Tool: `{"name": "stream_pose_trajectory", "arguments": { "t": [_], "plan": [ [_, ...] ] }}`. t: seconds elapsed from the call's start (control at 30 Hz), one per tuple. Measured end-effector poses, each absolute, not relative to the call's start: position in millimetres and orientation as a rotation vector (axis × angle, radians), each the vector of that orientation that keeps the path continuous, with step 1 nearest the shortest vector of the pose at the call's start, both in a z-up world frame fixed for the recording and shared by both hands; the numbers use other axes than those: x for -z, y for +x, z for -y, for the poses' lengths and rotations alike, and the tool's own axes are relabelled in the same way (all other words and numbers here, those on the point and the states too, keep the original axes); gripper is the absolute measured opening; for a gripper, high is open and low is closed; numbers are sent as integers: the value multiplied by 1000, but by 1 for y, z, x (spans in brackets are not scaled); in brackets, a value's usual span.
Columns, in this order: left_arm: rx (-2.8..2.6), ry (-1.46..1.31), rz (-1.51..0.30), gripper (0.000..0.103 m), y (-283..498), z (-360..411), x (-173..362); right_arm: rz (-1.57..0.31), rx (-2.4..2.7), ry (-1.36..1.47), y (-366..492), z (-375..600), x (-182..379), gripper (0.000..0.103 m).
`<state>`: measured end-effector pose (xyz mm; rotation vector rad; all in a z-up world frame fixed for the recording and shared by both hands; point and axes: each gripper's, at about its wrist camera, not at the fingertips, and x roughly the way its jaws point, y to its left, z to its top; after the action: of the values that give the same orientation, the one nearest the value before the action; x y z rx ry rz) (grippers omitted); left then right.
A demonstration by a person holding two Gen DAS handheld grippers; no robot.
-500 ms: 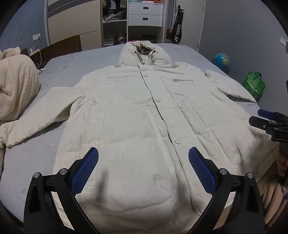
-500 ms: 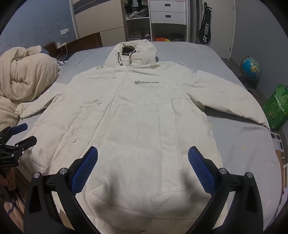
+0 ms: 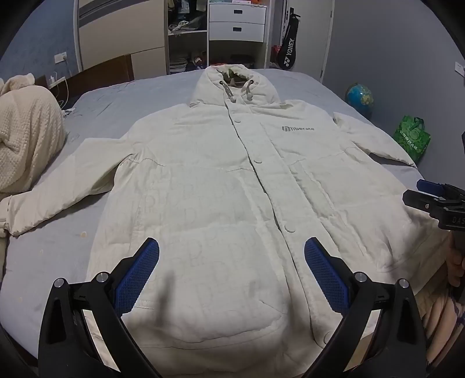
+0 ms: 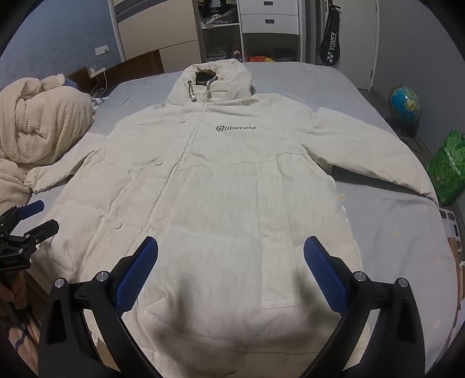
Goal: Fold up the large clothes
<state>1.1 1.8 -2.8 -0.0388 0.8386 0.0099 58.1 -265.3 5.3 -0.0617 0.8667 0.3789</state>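
Note:
A large cream hooded coat [image 3: 221, 186] lies flat, front up, on a grey bed [image 3: 110, 96], hood far, hem near, both sleeves spread out. It also shows in the right wrist view [image 4: 232, 189]. My left gripper [image 3: 231, 272] is open and empty above the hem's left half. My right gripper [image 4: 231, 270] is open and empty above the hem's right half. The right gripper also shows at the right edge of the left wrist view [image 3: 433, 194], and the left gripper at the left edge of the right wrist view [image 4: 26, 218].
A cream knitted blanket [image 3: 26, 133] is piled on the bed's left side. A globe [image 4: 404, 101] and a green bag [image 4: 447, 171] stand on the floor to the right. Wardrobe, drawers [image 3: 237, 21] and a racket bag [image 3: 287, 52] are behind the bed.
Both grippers have shifted very slightly; the coat has not moved.

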Motion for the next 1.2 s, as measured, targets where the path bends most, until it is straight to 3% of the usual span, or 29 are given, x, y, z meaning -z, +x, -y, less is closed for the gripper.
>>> {"name": "stream_pose_trajectory", "arguments": {
  "t": [1.2],
  "plan": [
    [-15, -35, -848, 96, 3, -3, 6, -887, -386, -70, 59, 259, 4, 96]
  ]
}}
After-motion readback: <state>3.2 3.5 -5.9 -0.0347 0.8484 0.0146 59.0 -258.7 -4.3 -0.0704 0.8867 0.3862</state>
